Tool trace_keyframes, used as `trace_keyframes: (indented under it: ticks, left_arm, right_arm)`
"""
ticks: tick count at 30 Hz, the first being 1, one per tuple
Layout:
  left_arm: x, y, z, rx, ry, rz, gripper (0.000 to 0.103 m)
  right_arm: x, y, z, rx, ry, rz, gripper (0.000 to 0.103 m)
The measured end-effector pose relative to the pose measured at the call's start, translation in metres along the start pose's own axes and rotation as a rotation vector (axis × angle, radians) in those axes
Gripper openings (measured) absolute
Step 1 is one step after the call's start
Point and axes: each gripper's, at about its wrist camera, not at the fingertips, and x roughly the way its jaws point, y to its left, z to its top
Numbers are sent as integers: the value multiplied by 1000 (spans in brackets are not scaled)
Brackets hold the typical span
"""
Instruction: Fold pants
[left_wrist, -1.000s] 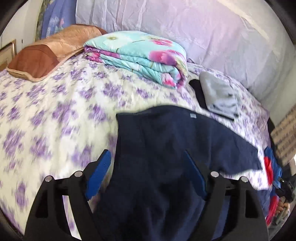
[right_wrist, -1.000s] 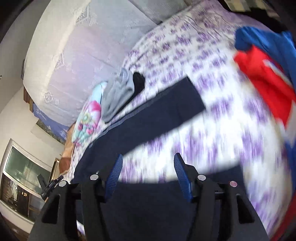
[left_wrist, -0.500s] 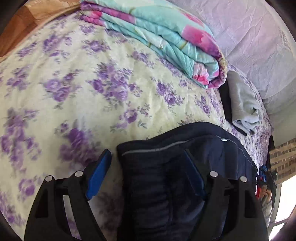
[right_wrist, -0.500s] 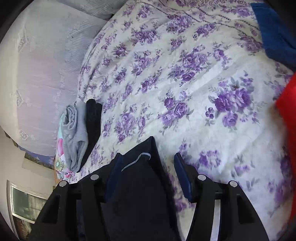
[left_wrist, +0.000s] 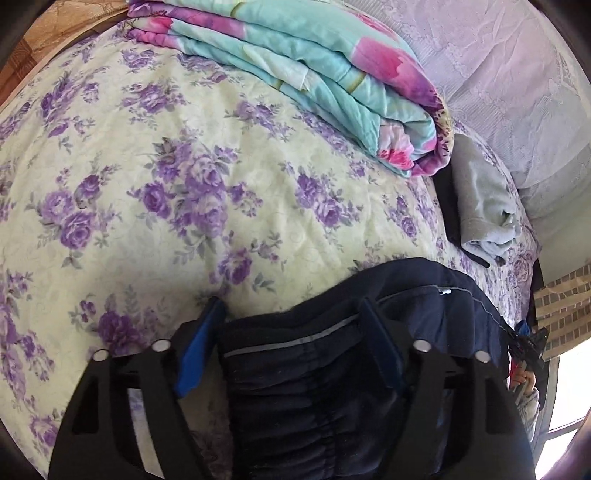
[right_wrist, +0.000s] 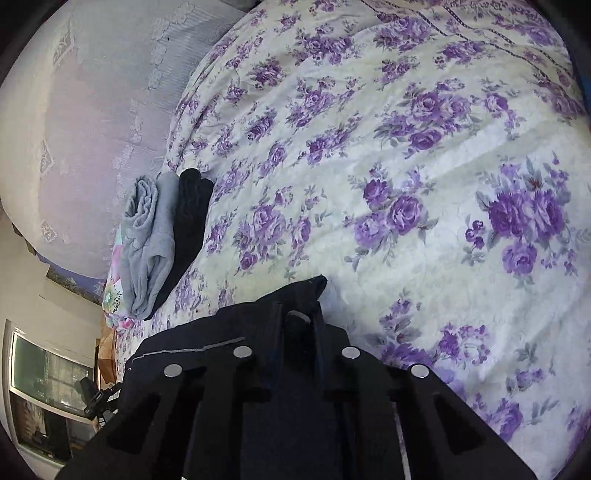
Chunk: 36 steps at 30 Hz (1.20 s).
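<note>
Navy pants (left_wrist: 332, 369) lie bunched on a bed (left_wrist: 184, 206) covered in purple flowers. The left gripper (left_wrist: 291, 328) stands with jaws apart, the gathered waistband filling the gap between its blue pads. The right gripper (right_wrist: 297, 314) has its jaws together, clamped on a dark corner of the pants. A folded floral quilt (left_wrist: 314, 74) sits at 12 o'clock, grey clothing (left_wrist: 484, 206) at 2.
</note>
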Motion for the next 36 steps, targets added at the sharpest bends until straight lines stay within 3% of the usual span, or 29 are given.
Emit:
trace_keyframes:
  ticks: [2, 3, 6, 12, 14, 15, 17, 21, 24, 26, 32, 36]
  left_arm:
    - [-7, 5, -2, -10, -8, -3, 51]
    - [-10, 9, -3, -21, -10, -3, 36]
    - [-19, 25, -7, -71, -21, -54, 27]
    - [-31, 28, -13, -87, -38, -103, 25]
    - [-31, 31, -14, -103, -13, -138, 36]
    - [-29, 33, -17, -113, 10, -159, 47]
    - [-25, 34, -24, -115, 37, -164, 49]
    - [-20, 26, -31, -81, 30, -147, 31]
    - [-29, 15, -28, -54, -28, -101, 21]
    - [-46, 9, -26, -55, -77, -126, 18]
    - [-123, -19, -41, 36, -232, -227, 14]
    - [-171, -17, -90, 98, -296, -302, 14]
  right_arm:
    - [-6, 5, -2, -5, -19, -6, 12]
    - [-9, 9, -3, -13, -28, -13, 12]
    - [-17, 16, -5, -25, -46, -29, 11]
    - [-33, 29, -8, -38, -74, -20, 11]
    - [-37, 32, -10, -43, -67, -19, 11]
    - [-38, 31, -11, -41, -66, -23, 11]
    - [-38, 30, -12, -33, -61, -23, 11]
    - [-32, 24, -12, -13, -54, -26, 11]
    - [-34, 23, -12, 0, -66, -22, 11]
    - [-42, 27, -12, -6, -84, -9, 11]
    - [-107, 54, -30, -74, -185, 51, 10]
    - [-186, 40, -94, -138, -276, 112, 10]
